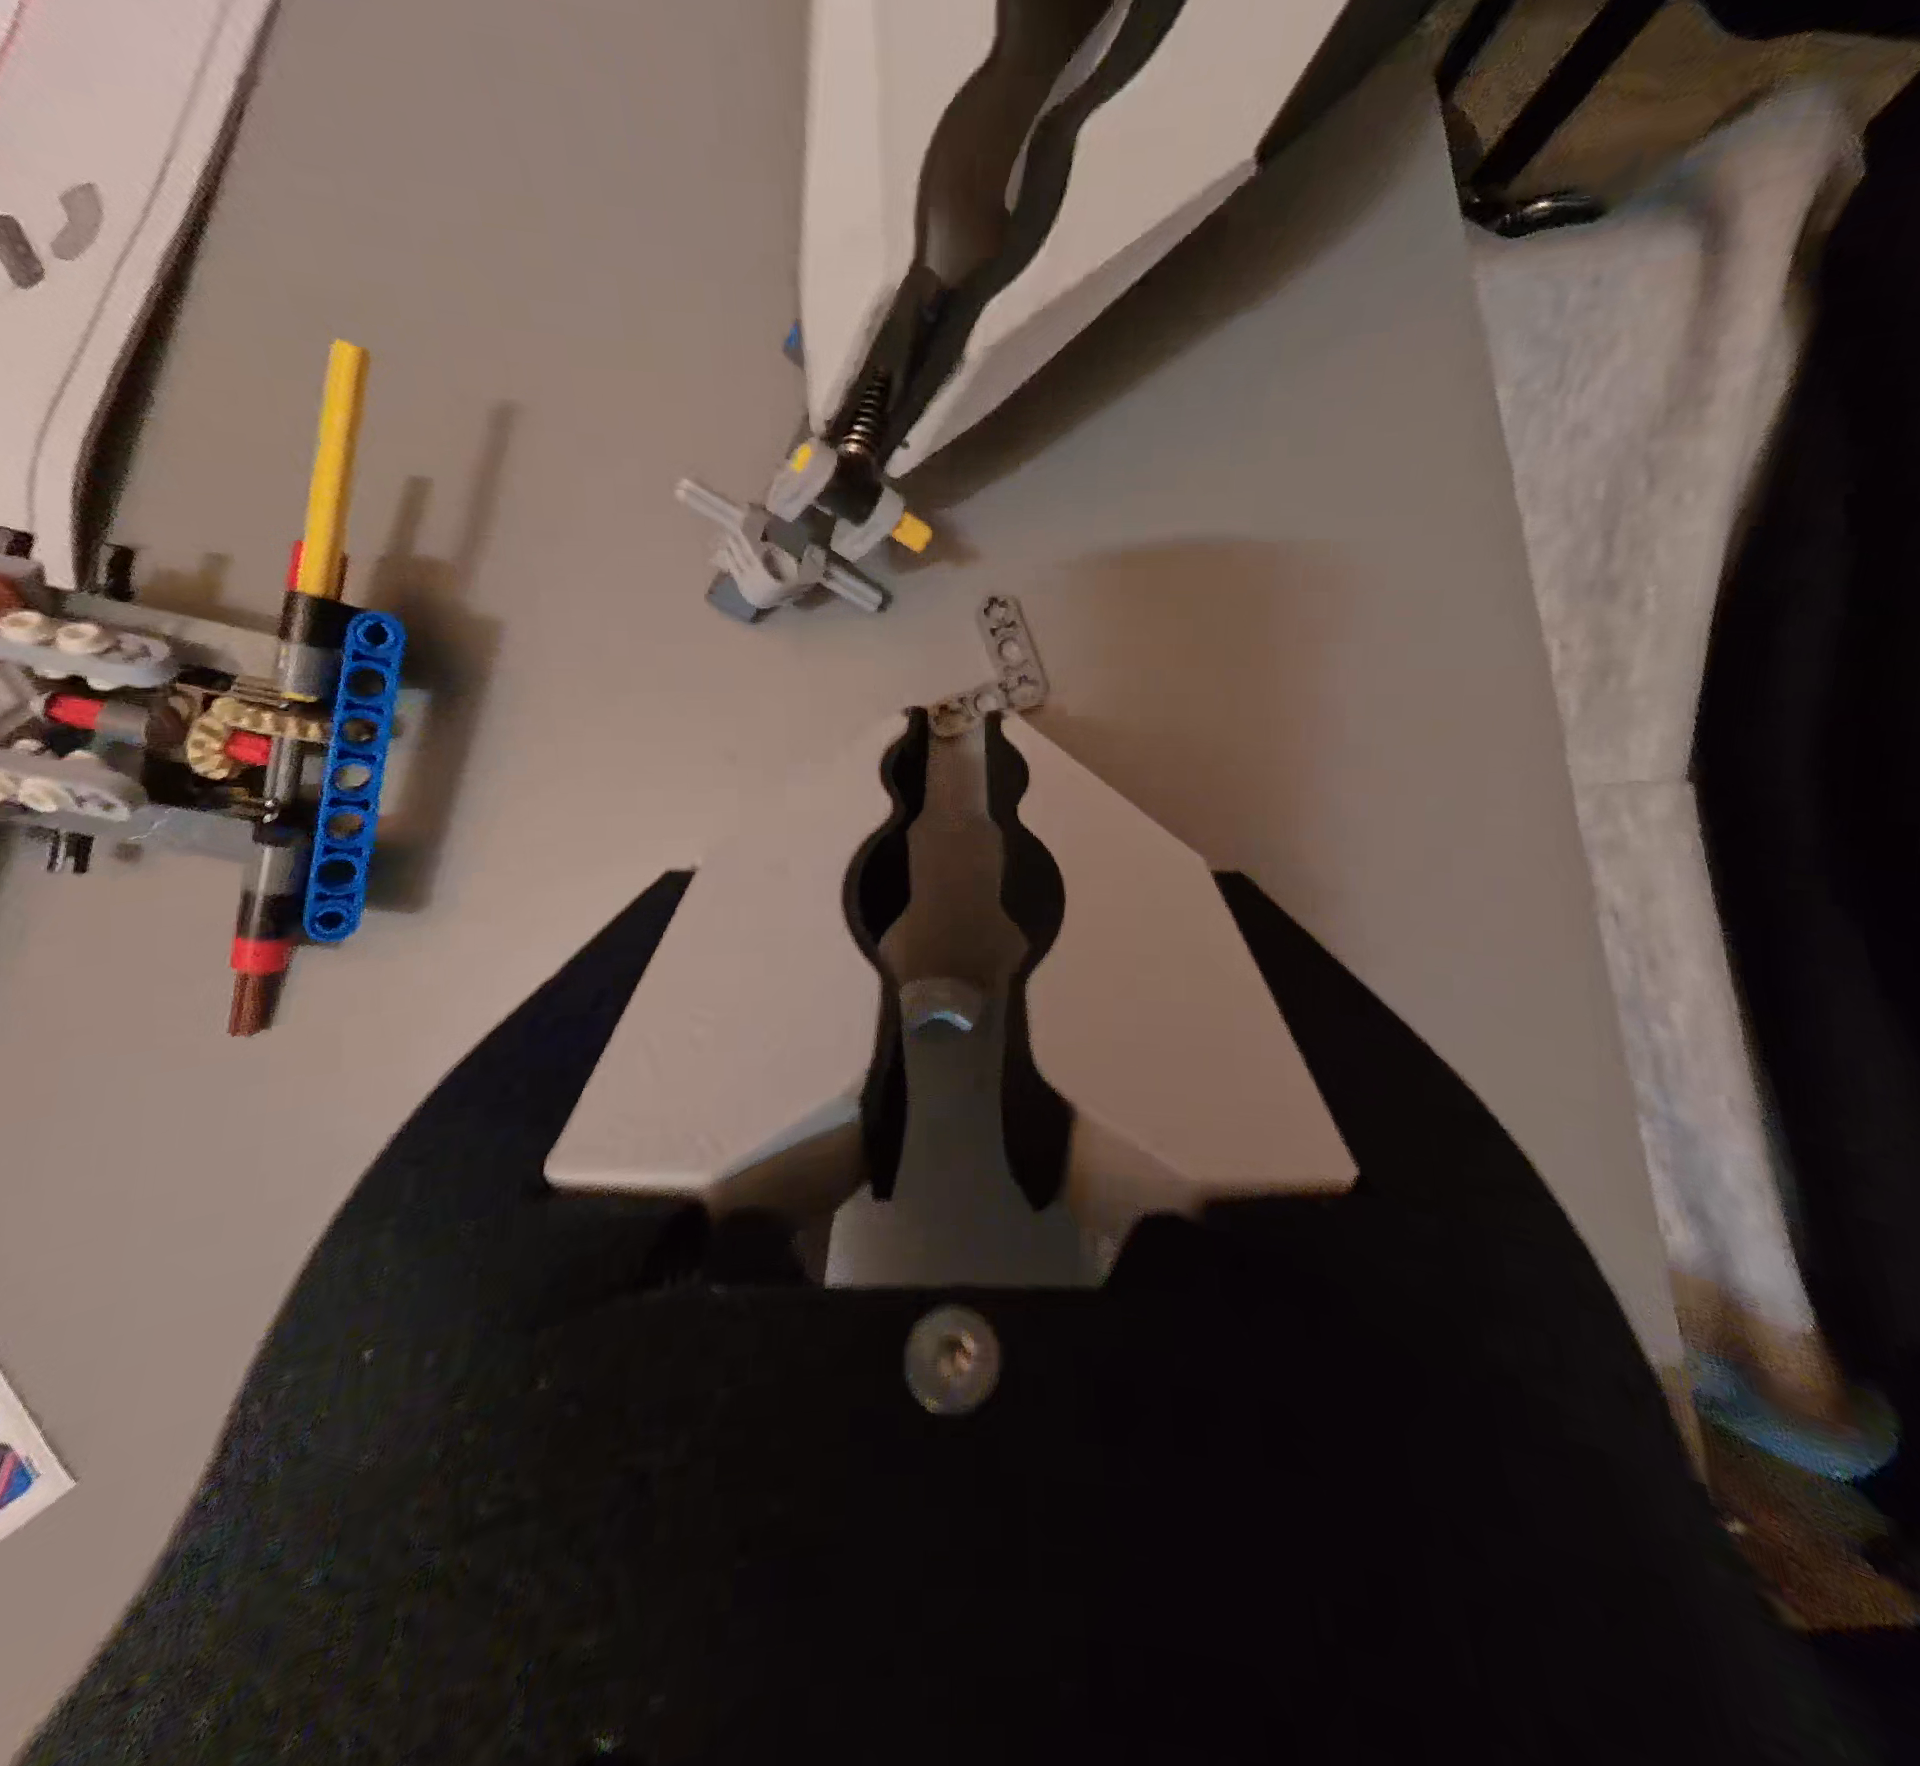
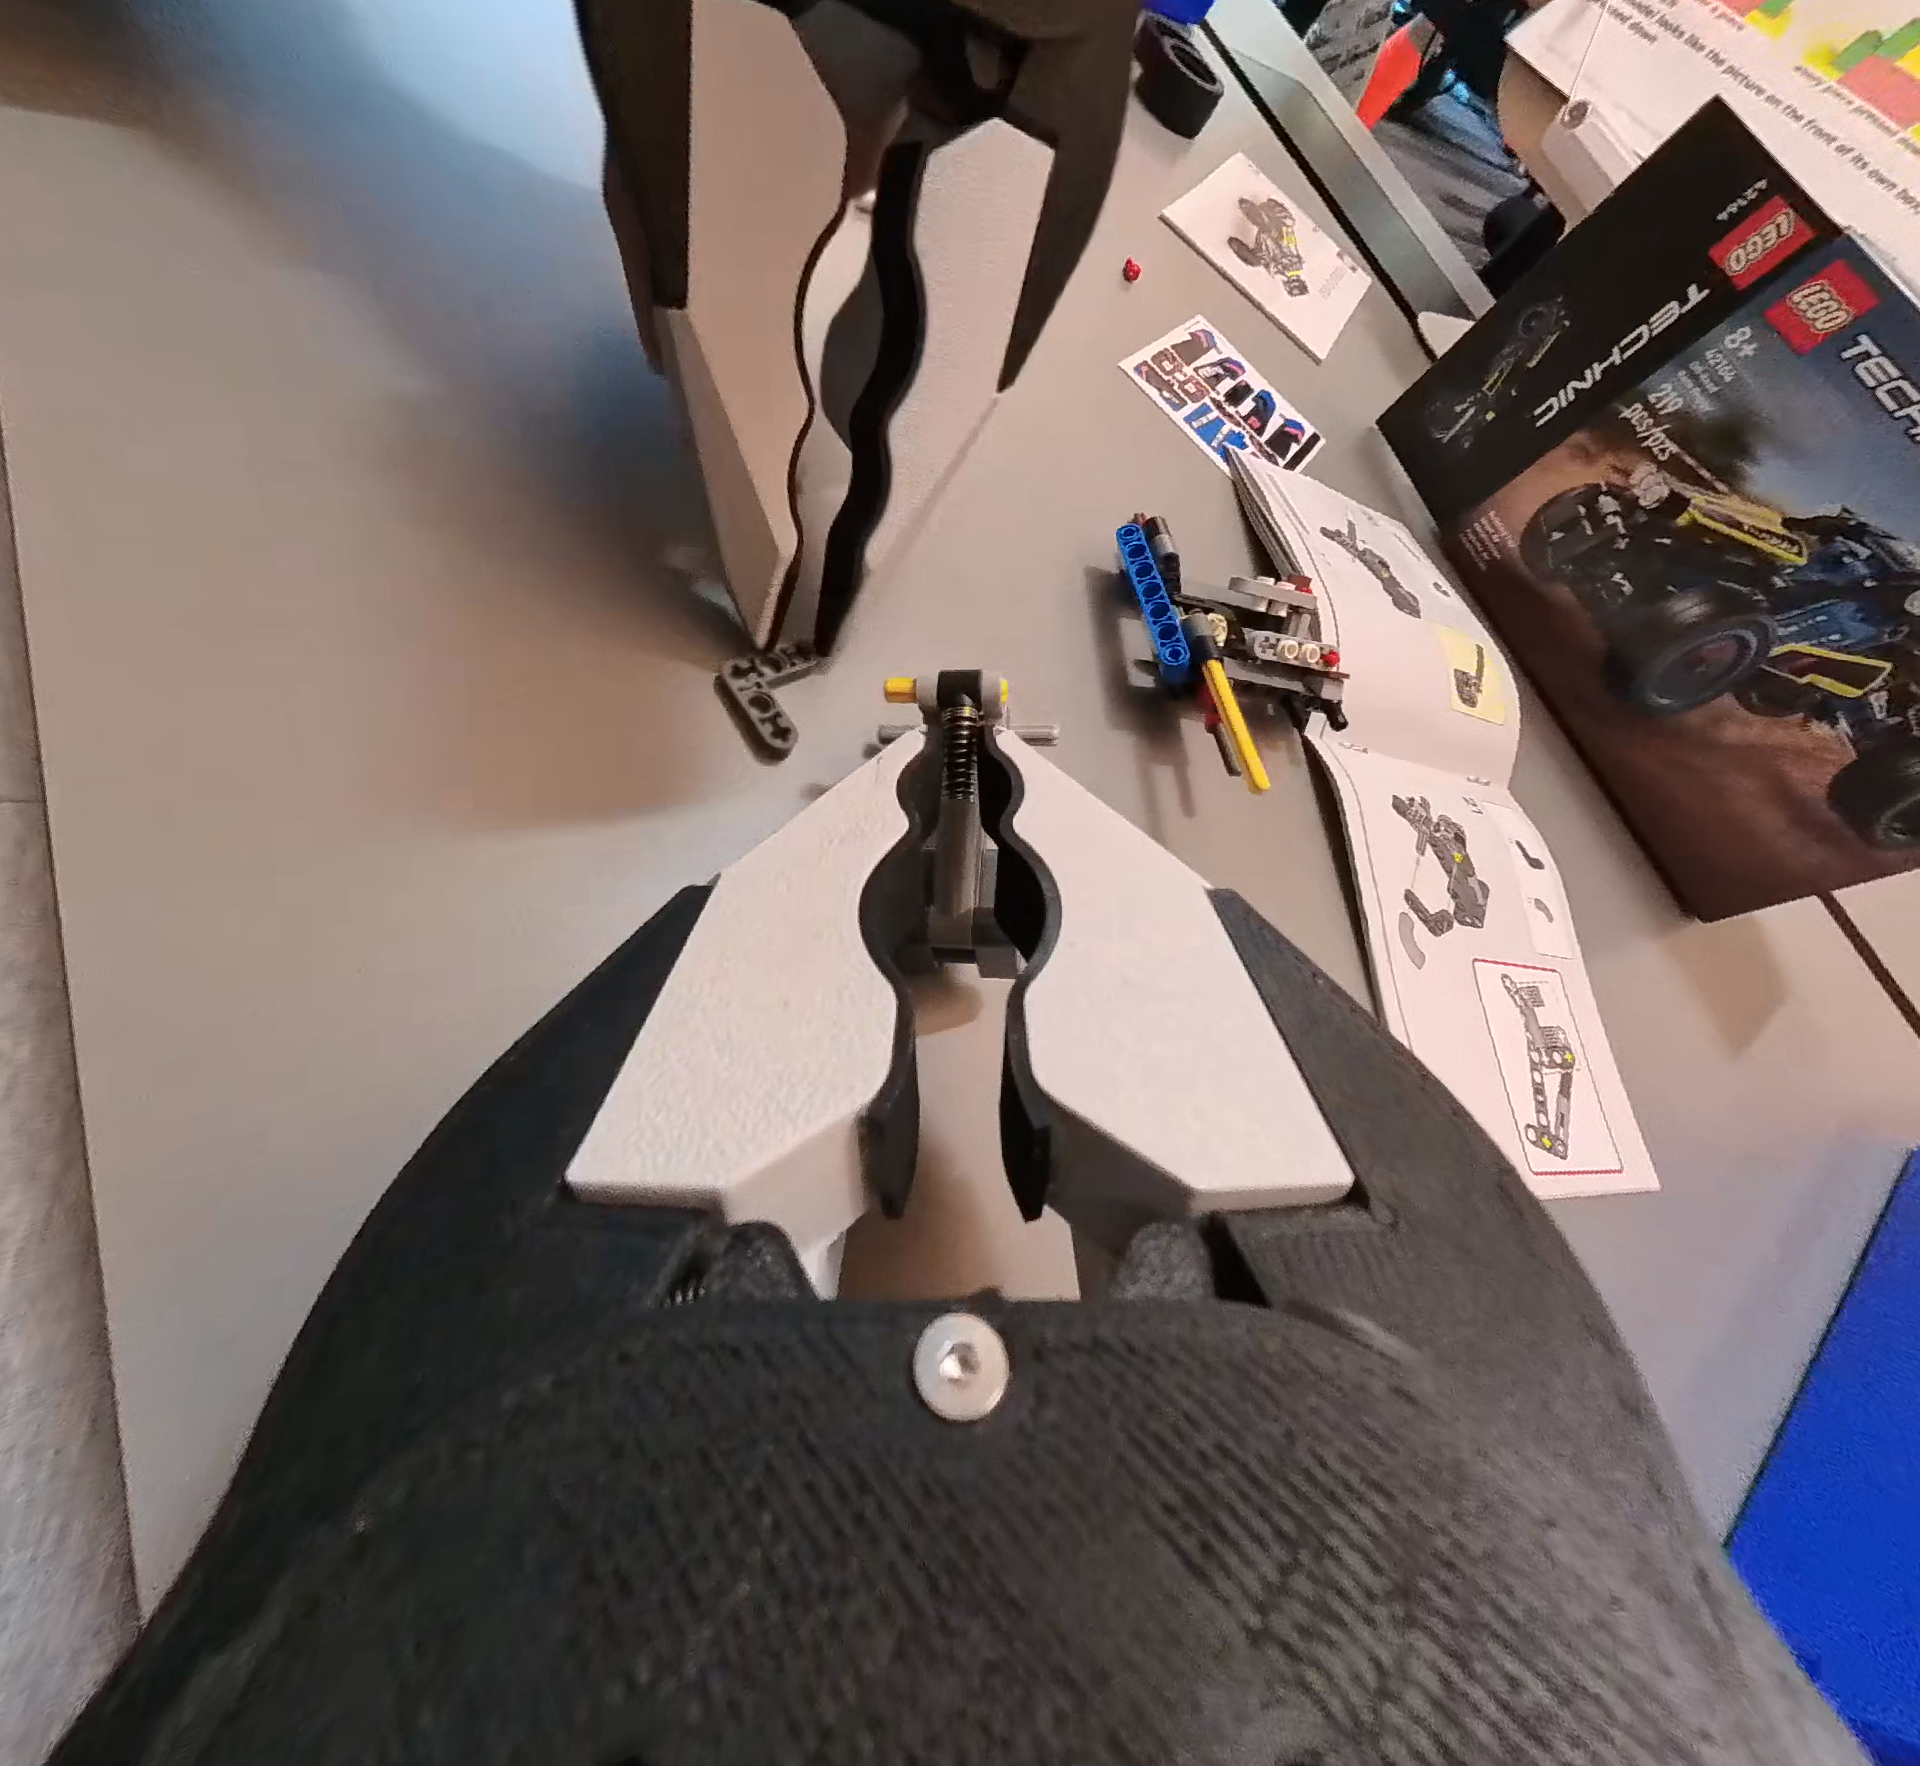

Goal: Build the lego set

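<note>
One grey table (image 2: 364,781) under everything, blurred at its far left edge. Set box (image 2: 1662,573) at far right, cut off by the frame. Open instruction booklet (image 2: 1455,833) flat beside the box, far page partly hidden under the half-built chassis (image 2: 1226,636). Left gripper (image 1: 951,724) tilted steeply down from above, tips on the table, closed narrowly on one arm of the grey L-shaped beam (image 1: 1003,667); gripped end mostly hidden between the tips, other arm free and flat on the surface. In the right wrist view, same left gripper (image 2: 800,651) reaching in from the top, body cropped. Right gripper (image 2: 961,750) held low and nearly level, clamped on the spring shock sub-assembly (image 2: 961,708); spring and dark rear part sunk between the fingers, grey head with yellow pin poking past the tips, resting on or just above the table, cannot tell which. From the left wrist view, right gripper (image 1: 862,459) entering from the top, upper part out of frame. Chassis with blue beam and yellow axle well off to one side, cut by the left edge in the left wrist view. Sticker sheet (image 2: 1226,407) beyond the booklet, near a small leaflet (image 2: 1262,256). Sub-assembly and L-shaped beam near each other but apart. Tiny red piece (image 2: 1132,268) by the leaflet, too small to identify.
</note>
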Demonstrator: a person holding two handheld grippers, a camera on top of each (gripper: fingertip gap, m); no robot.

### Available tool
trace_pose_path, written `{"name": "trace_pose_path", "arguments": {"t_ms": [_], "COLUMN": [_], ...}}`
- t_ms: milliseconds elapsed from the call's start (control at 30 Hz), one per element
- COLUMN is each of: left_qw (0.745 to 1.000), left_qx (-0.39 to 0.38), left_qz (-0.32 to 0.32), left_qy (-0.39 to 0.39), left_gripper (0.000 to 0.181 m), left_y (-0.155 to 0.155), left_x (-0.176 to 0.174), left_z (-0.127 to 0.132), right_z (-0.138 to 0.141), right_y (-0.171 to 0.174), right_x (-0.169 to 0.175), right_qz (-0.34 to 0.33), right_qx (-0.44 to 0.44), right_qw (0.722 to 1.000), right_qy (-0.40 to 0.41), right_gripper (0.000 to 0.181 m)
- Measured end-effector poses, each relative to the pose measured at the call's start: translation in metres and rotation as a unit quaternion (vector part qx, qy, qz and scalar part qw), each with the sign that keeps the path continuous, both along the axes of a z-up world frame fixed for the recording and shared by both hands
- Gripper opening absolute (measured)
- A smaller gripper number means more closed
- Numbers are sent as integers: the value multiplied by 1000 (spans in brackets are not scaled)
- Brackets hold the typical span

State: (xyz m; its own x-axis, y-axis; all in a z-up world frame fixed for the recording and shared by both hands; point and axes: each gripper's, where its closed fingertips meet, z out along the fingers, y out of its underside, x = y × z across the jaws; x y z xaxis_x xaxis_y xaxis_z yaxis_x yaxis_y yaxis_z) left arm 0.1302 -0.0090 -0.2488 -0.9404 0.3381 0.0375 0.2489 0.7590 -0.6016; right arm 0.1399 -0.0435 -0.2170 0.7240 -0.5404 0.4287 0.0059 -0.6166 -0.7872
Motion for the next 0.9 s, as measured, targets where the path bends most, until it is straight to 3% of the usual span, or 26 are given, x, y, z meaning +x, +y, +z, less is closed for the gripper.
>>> {"name": "trace_pose_path", "arguments": {"t_ms": [100, 300, 500, 700, 900], "left_qw": [999, 984, 989, 990, 992], "left_qx": [-4, -17, -31, -52, -52], "left_qz": [33, 167, 143, 131, 112], "left_qy": [5, 59, 7, -29, 18], "left_gripper": [6, 5, 6, 5, 15], "left_y": [0, 1, -1, -6, -7], "left_x": [-3, -13, -22, -6, -9], "left_z": [0, 0, 0, 0, 8], "right_z": [1, -4, -4, 1, 5], "right_y": [-3, -9, -10, -11, -13], "right_x": [2, 6, 5, 4, 4], "right_qz": [-1, -15, -13, -8, -6], "right_qx": [0, -41, -40, -19, 3], "right_qw": [1000, 998, 998, 999, 1000], "right_qy": [-6, -40, -39, -33, -22], "right_gripper": [4, 4, 4, 4, 4]}}
